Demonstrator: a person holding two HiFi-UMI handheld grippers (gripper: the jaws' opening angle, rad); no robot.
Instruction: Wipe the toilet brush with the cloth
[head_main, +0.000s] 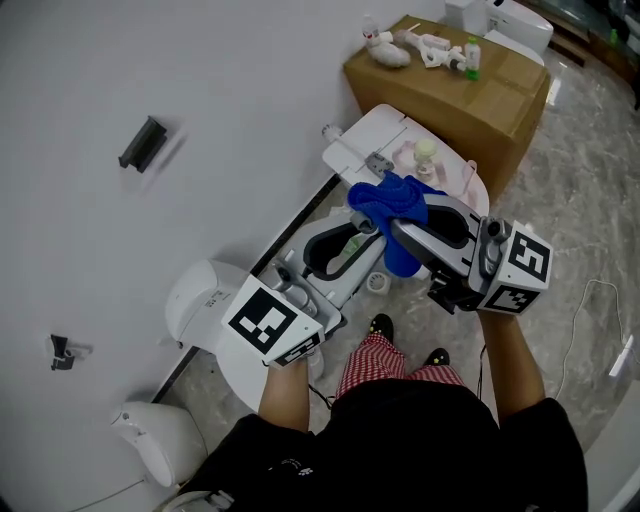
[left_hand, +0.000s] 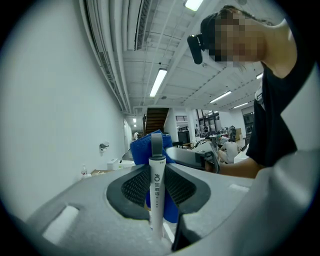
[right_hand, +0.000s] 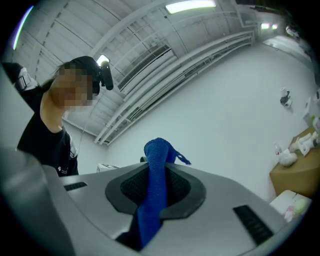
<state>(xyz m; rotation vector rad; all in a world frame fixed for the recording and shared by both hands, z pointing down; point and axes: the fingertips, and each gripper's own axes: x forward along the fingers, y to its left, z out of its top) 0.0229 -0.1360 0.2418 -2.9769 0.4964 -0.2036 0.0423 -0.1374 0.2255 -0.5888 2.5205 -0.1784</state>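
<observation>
White wall on one side, grey marbled floor (head_main: 590, 200) on the other. A white toilet with a raised lid (head_main: 385, 135) stands at the wall's foot, with a brown cardboard box (head_main: 470, 85) carrying small items just beyond it.

Toilet brush (left_hand: 157, 200): only its slim white plastic handle with a grey cap shows. In the left gripper view the long axis runs upright, crosswise to the jaws, with the grey cap on top. The lower end is hidden behind the gripper body.

Count:
- one toilet under the grippers
- one box
- two grippers, each with a black-and-white marker cube
- one cloth
- one brush

Left gripper (left_hand: 158, 175) (head_main: 352, 235): jaws clamped on the brush handle, one dark ribbed pad pressing each side. The handle sits at the middle of the pads, and the cap rises above the jaw tips.

Right gripper (right_hand: 156, 182) (head_main: 402, 225): jaws closed on the deep blue fabric cloth (right_hand: 154, 205). A fold stands up past the tips and the rest hangs down between the pads.

In the head view the cloth (head_main: 392, 200) bunches where the two grippers' tips meet, above the toilet. In the left gripper view the cloth (left_hand: 141, 147) sits just behind the handle's capped end. Whether it touches the handle cannot be told.
</observation>
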